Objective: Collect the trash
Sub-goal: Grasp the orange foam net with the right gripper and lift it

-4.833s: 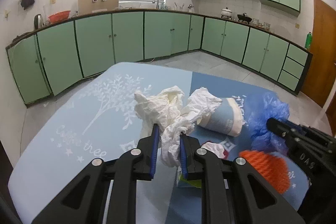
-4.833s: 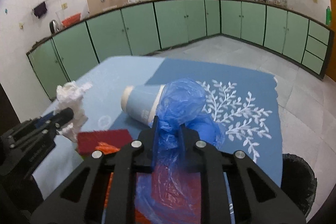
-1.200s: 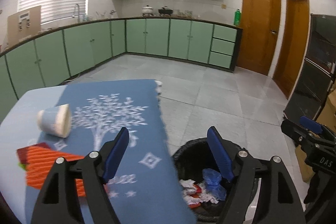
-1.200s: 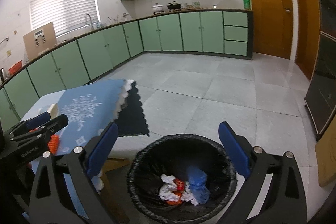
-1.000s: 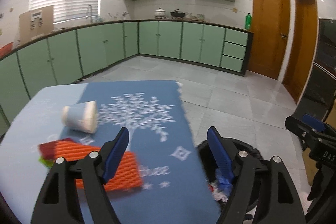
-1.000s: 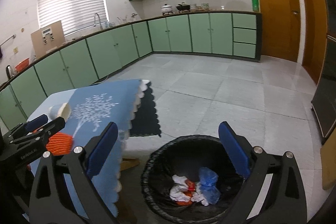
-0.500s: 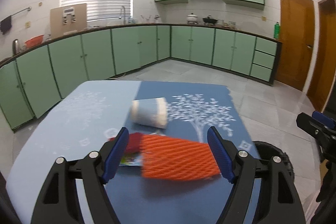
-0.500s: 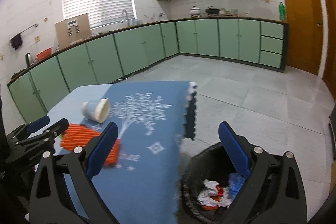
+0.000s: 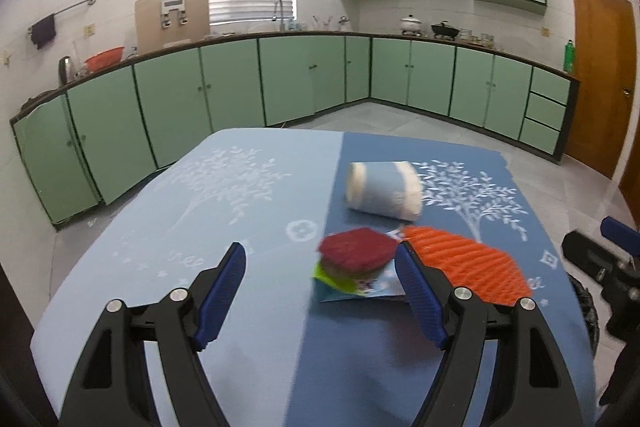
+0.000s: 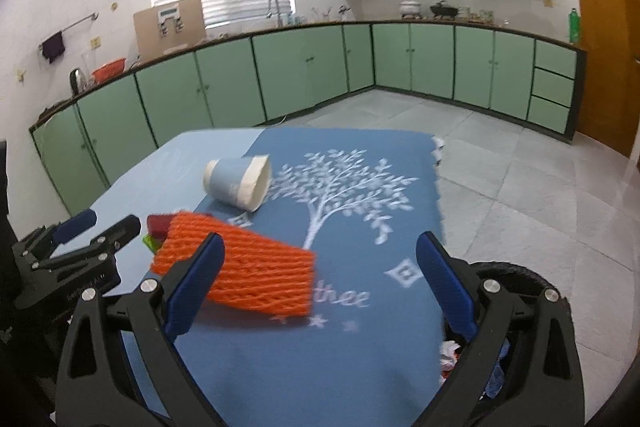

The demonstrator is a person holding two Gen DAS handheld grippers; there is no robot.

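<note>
Both tongs, left (image 9: 320,283) and right (image 10: 320,277), gape empty above the surface (image 9: 240,195).
Paper cup (image 9: 383,190) lies toppled, orange netting (image 10: 244,269) nearby; black bin (image 10: 516,277) holds crumpled scraps.

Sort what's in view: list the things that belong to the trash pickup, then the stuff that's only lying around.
Belongs to the job:
paper cup, on its side
orange foam net
dark red pad
wrapper under the pad
trash bin

Just lying about:
tablecloth
pot
green bottle
orange basin
</note>
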